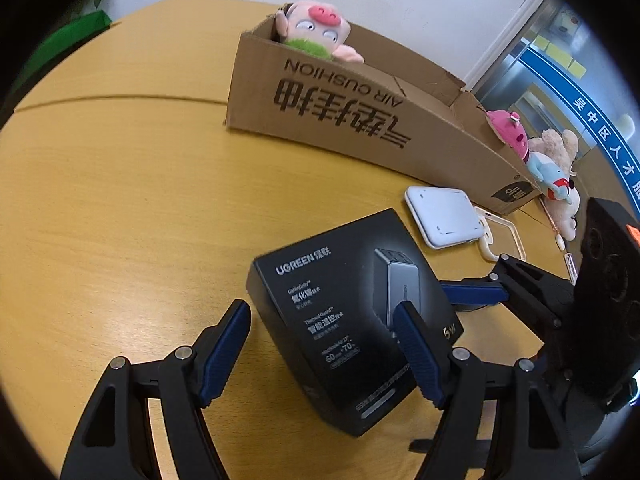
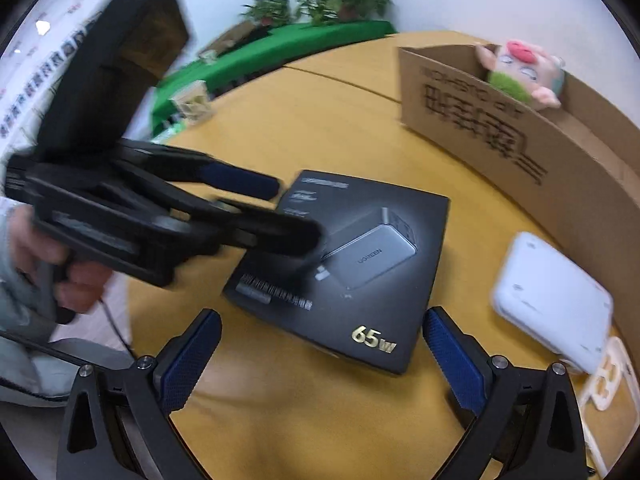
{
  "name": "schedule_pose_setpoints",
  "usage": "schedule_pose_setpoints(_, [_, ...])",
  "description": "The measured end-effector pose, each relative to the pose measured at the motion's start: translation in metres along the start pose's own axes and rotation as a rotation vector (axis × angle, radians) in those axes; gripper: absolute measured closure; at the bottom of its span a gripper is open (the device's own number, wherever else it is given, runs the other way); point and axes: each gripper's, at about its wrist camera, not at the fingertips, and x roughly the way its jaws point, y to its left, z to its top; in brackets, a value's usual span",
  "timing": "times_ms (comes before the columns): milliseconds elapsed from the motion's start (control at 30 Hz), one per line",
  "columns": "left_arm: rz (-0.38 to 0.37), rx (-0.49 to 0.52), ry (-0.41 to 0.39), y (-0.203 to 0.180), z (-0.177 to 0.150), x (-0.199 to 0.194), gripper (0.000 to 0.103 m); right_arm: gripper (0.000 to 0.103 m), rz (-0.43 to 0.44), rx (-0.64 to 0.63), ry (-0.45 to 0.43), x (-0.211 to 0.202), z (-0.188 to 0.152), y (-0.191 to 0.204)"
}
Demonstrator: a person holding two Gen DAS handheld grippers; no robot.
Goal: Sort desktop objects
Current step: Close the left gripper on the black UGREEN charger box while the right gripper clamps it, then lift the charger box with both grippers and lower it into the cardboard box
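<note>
A black UGREEN charger box [image 1: 344, 320] lies on the wooden table [image 1: 120, 200]. My left gripper [image 1: 322, 314] is open, its jaws straddling the box's near end, one finger over its top. My right gripper [image 2: 322, 326] is open just short of the box [image 2: 352, 264], which shows a "65W" mark. The right gripper also shows at the right of the left wrist view [image 1: 472, 292], and the left gripper at the left of the right wrist view [image 2: 288, 212]. A white flat device [image 1: 444, 216] lies beside the box.
A long open cardboard box [image 1: 360, 120] stands behind, with a pink pig plush [image 1: 316, 32] in its far end. More plush toys [image 1: 552, 164] lie at its right end. A cream frame [image 1: 504, 236] lies by the white device [image 2: 556, 300]. Plants [image 2: 344, 0] stand beyond the table.
</note>
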Motion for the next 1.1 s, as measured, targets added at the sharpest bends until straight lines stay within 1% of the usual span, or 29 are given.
schedule_pose_setpoints(67, [-0.023,-0.023,0.001,0.005,0.001,0.001,0.029,0.002,-0.044,0.006,-0.013,-0.001,-0.002,-0.003])
schedule_pose_setpoints(167, [-0.033,-0.02,0.002,0.007,0.004,0.002,0.029,0.002,-0.073,0.038,-0.012,0.003,-0.002,-0.01])
schedule_pose_setpoints(200, [-0.042,-0.019,0.004,0.007,0.004,0.003,0.029,0.002,-0.081,0.033,-0.014,0.004,-0.002,-0.009])
schedule_pose_setpoints(267, [-0.072,-0.02,0.005,0.006,0.005,0.006,0.033,0.004,-0.087,-0.006,-0.014,0.008,0.002,-0.005])
schedule_pose_setpoints(300, [-0.068,-0.016,0.0,0.004,0.004,0.007,0.033,0.007,-0.092,-0.019,-0.01,0.011,0.003,-0.003])
schedule_pose_setpoints(333, [-0.052,0.001,-0.011,0.002,0.004,0.006,0.034,0.006,-0.108,-0.028,-0.007,0.013,0.004,-0.002])
schedule_pose_setpoints(400, [-0.058,-0.003,-0.014,0.004,0.004,0.005,0.036,0.006,-0.109,-0.024,-0.013,0.013,0.004,-0.003])
schedule_pose_setpoints(500, [-0.05,-0.003,-0.019,0.006,0.007,0.003,0.04,0.01,-0.103,-0.01,-0.023,0.01,0.006,-0.005])
schedule_pose_setpoints(600, [-0.021,0.029,-0.034,-0.003,0.01,-0.002,0.041,0.011,-0.136,-0.027,-0.03,0.01,0.008,-0.002])
schedule_pose_setpoints(667, [-0.018,0.035,-0.053,-0.007,0.014,-0.006,0.041,0.011,-0.137,-0.015,-0.054,0.005,0.012,-0.005])
schedule_pose_setpoints(767, [-0.035,0.045,-0.091,-0.013,0.024,-0.017,0.041,0.011,-0.14,0.002,-0.109,-0.012,0.018,-0.01])
schedule_pose_setpoints(900, [-0.034,0.117,-0.141,-0.035,0.044,-0.027,0.041,0.011,-0.184,-0.001,-0.154,-0.036,0.026,-0.014])
schedule_pose_setpoints(1000, [-0.047,0.178,-0.178,-0.052,0.066,-0.033,0.042,0.011,-0.215,0.003,-0.193,-0.057,0.033,-0.024])
schedule_pose_setpoints(1067, [-0.031,0.213,-0.192,-0.064,0.079,-0.032,0.048,0.016,-0.254,0.02,-0.227,-0.073,0.041,-0.035])
schedule_pose_setpoints(1100, [-0.027,0.231,-0.194,-0.071,0.086,-0.031,0.051,0.021,-0.276,0.03,-0.244,-0.081,0.044,-0.041])
